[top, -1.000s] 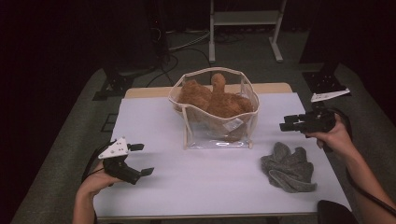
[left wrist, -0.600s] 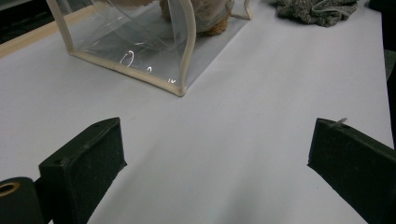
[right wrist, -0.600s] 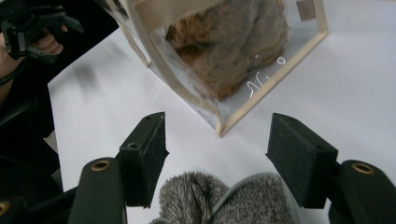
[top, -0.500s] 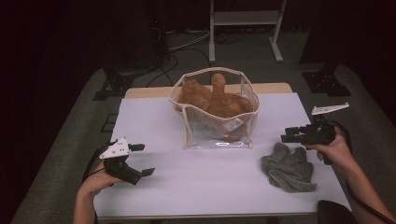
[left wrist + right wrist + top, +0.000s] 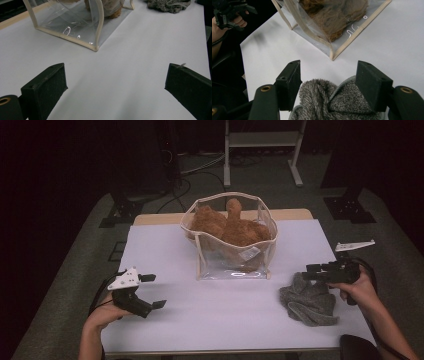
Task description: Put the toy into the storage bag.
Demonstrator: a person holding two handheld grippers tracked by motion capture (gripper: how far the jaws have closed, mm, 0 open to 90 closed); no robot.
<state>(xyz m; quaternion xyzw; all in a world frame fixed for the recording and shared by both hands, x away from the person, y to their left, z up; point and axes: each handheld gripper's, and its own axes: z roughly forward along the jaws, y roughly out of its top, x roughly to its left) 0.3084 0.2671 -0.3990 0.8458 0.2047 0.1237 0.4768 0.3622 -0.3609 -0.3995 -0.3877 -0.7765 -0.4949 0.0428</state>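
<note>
High view: grey fleece cloth (image 5: 309,299) lying crumpled near right front corner of table (image 5: 165,245), clear bag (image 5: 231,240) of brown plush toys sitting toward back edge; right gripper (image 5: 315,271) hovering at cloth's back edge, jaws apart, empty; left gripper (image 5: 151,290) idling wide over left front corner.

Left gripper view: jaws gaping over bare table; nothing between.

Right gripper view: jaws straddling raised fold of cloth (image 5: 332,100), pads not pressing; judging cloth light, limp, grippy; pinching raised fold looking best; forearm reaching in low from front edge.
</note>
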